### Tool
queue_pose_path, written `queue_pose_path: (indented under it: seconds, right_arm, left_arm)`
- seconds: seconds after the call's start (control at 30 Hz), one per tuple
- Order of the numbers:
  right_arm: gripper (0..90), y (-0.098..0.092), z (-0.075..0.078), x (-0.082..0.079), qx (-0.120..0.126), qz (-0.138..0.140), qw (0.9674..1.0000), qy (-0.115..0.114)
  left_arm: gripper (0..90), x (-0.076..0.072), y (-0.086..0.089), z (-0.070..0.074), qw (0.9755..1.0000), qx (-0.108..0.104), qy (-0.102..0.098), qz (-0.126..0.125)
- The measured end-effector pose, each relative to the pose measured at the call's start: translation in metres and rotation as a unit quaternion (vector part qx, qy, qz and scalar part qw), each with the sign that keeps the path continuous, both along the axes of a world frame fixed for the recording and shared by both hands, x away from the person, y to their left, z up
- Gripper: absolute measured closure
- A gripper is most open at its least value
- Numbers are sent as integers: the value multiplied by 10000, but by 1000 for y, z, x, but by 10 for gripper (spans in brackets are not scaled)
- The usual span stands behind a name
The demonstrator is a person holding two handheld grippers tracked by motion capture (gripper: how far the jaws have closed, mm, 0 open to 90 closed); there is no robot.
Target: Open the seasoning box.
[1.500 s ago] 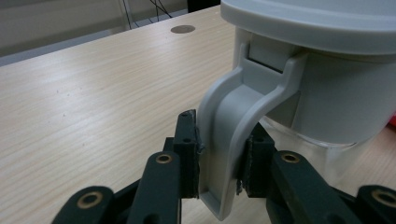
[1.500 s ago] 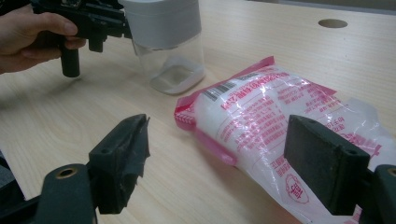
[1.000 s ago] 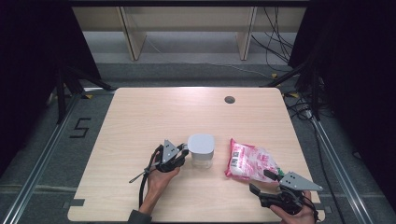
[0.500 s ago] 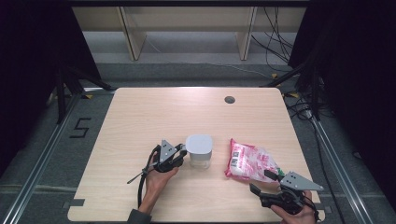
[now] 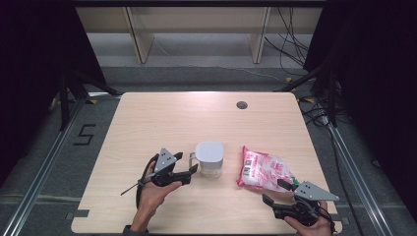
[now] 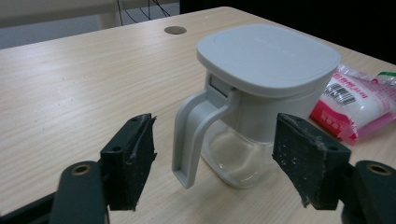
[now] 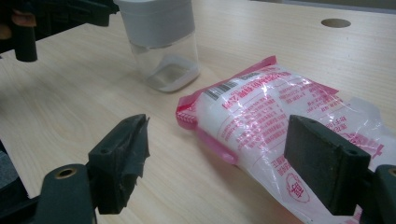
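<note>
Over on the left, left gripper (image 5: pixel 193 171) hovering just beside the jar's handle (image 6: pixel 194 130), jaws just been opening and now spread wide, handle sitting in the gap with neither pad touching it (nothing gripped). Next along, clear jar (image 5: pixel 209 160) with a grey lid (image 6: pixel 267 58), upright on the wooden table (image 5: pixel 196 118), about the middle of the near half. Just right of that, pink-and-white bag (image 5: pixel 260 170) lying flat, near the jar but apart from it. Far right, right gripper (image 5: pixel 274 192) at the near edge, jaws wide open, holding nothing, bag's near end right in front of them.
</note>
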State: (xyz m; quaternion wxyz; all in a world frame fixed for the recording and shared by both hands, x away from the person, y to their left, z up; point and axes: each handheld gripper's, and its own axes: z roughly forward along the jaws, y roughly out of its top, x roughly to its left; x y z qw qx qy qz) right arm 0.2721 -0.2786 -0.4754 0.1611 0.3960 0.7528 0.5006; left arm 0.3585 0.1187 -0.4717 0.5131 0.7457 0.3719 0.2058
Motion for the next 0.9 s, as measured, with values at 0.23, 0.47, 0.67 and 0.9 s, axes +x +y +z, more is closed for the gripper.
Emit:
queue_pose_path:
  seconds: [0.23, 0.47, 0.67, 0.9]
  right_arm:
    - [223, -2, -1, 3, -70, 67, 9998, -151]
    - [217, -1, -2, 4, -145, -43, 9997, -215]
    - [216, -1, -2, 4, -198, 3, 9994, -280]
    - [217, 3, -1, 3, -165, 73, 9995, -278]
  left_arm:
    - [228, -3, 2, 11, 9994, -330, 103, 23]
    - [155, -7, 2, 21, 9983, -555, 89, -167]
    - [241, -10, -1, 28, 9986, -482, -24, -226]
    - [506, -3, -1, 31, 9969, -723, -277, -166]
